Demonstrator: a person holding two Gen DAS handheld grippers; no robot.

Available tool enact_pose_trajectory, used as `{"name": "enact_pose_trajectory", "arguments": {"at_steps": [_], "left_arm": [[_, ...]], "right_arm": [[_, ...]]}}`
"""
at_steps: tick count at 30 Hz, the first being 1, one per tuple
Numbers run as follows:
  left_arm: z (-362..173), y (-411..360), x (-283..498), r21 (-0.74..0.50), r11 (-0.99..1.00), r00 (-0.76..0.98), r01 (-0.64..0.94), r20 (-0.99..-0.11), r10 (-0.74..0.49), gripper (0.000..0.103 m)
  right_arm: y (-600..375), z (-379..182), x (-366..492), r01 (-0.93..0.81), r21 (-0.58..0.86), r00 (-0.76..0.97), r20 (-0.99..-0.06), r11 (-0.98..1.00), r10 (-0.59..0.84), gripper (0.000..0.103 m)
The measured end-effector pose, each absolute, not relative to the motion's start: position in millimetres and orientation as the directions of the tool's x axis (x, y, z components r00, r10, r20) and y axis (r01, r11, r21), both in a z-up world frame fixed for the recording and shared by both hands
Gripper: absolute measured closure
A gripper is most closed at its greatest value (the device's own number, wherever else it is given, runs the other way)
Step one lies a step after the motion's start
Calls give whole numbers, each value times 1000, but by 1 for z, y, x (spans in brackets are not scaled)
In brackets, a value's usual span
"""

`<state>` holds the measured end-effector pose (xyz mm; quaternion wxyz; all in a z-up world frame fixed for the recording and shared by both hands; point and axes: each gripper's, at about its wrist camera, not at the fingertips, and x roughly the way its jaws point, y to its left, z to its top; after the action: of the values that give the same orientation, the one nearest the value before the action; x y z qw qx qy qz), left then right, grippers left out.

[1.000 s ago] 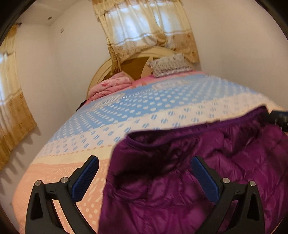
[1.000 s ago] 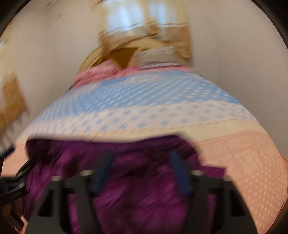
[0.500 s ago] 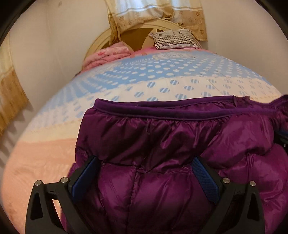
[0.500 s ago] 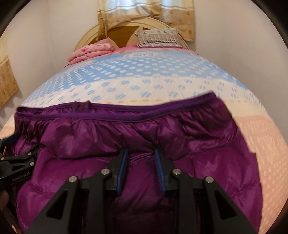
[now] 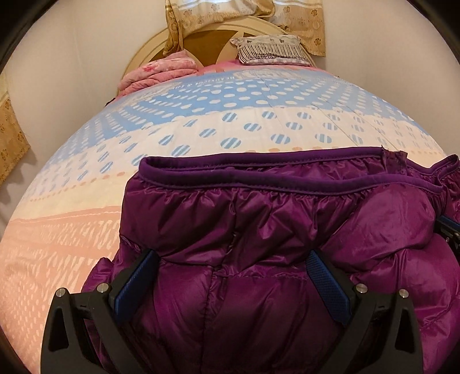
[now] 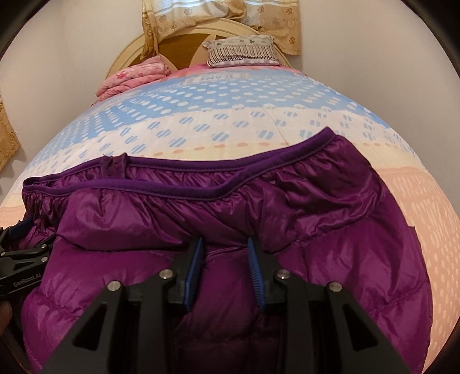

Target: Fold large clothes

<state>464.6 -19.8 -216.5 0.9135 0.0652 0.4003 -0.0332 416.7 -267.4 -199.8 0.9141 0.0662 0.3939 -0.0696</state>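
While the purple puffer jacket (image 5: 258, 253) fills the near end of the bed (image 5: 57, 253), the left gripper (image 5: 230, 284) straddles its bulk with jaws wide, unclenched. Beside it, the right gripper (image 6: 225, 267) pinches a jacket fold. Beyond the jacket's hem lie a pink quilt (image 5: 161, 72), a striped pillow (image 5: 270, 49), the headboard (image 5: 210, 37) and curtains (image 5: 244, 17).

We are holding the left tongs (image 5: 230, 276) spread wide over a purple puffer jacket (image 5: 273, 244) that is lying on the dotted bedspread (image 5: 201, 115).
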Motion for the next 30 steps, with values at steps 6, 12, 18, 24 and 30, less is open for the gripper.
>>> {"name": "enact_pose_trajectory", "arguments": {"at_steps": [6, 12, 18, 24, 30], "left_arm": [[-219, -20, 464, 98, 989, 670, 113, -743, -3, 1], [-220, -21, 465, 106, 988, 664, 112, -748, 4, 1], [-221, -22, 466, 109, 988, 661, 111, -750, 8, 1], [-206, -17, 458, 130, 989, 646, 71, -761, 54, 1], [-169, -3, 402, 38, 998, 741, 53, -671, -14, 1]], "right_arm": [[-268, -203, 419, 183, 63, 669, -739, 981, -77, 69], [-266, -205, 421, 182, 45, 660, -746, 982, -88, 69], [-265, -205, 422, 182, 38, 657, -748, 983, -93, 69], [-260, -200, 422, 185, 3, 637, -761, 983, -118, 67], [-223, -153, 383, 166, 23, 753, -648, 986, -112, 47]]}}
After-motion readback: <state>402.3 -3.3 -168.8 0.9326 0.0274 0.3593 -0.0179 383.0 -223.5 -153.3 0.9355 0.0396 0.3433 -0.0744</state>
